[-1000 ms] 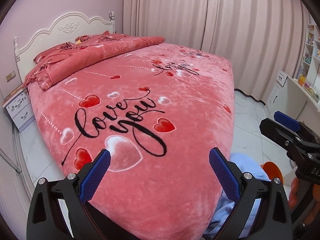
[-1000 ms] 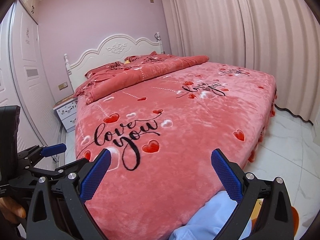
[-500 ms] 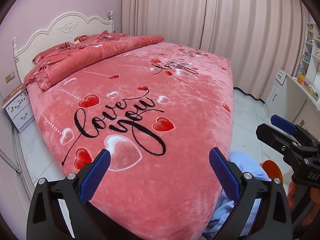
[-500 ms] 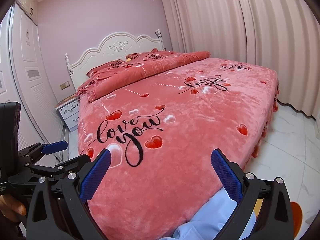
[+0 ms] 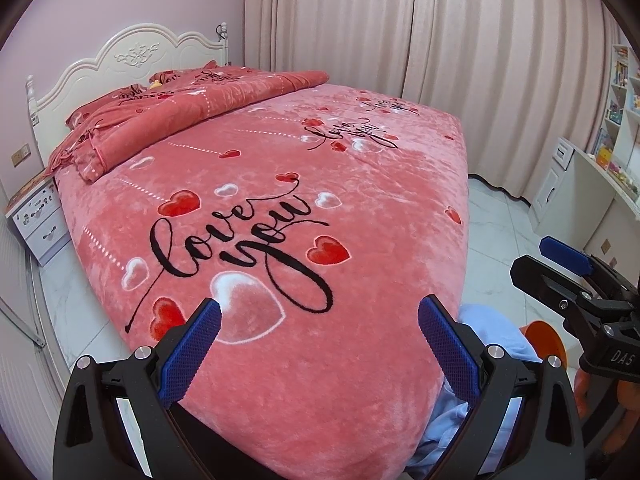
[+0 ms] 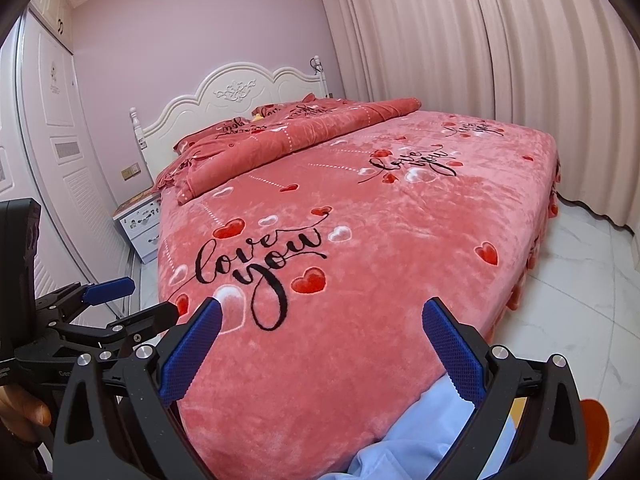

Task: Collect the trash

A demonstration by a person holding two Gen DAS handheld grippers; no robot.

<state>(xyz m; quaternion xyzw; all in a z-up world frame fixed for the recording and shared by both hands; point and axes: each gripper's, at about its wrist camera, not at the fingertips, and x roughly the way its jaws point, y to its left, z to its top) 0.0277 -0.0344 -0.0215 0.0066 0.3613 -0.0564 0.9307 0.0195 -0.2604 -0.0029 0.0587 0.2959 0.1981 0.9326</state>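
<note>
No trash shows in either view. My left gripper (image 5: 318, 320) is open and empty, held above the foot of a bed with a pink "love you" blanket (image 5: 280, 184). My right gripper (image 6: 320, 322) is open and empty too, over the same end of the bed (image 6: 360, 220). The right gripper also shows at the right edge of the left wrist view (image 5: 576, 280). The left gripper shows at the left edge of the right wrist view (image 6: 100, 304). A small yellow object (image 5: 155, 85) lies among the pillows at the headboard; I cannot tell what it is.
A folded pink quilt (image 5: 192, 116) lies at the head of the bed. A white nightstand (image 5: 38, 220) stands left of it. Curtains (image 5: 400, 28) hang behind. A white desk and shelves (image 5: 592, 184) stand at right. Light blue cloth (image 6: 416, 436) and an orange item (image 5: 546, 342) are below.
Both grippers have drifted slightly, so the bed sits a little lower in the right wrist view. Jaws stay open and empty.
</note>
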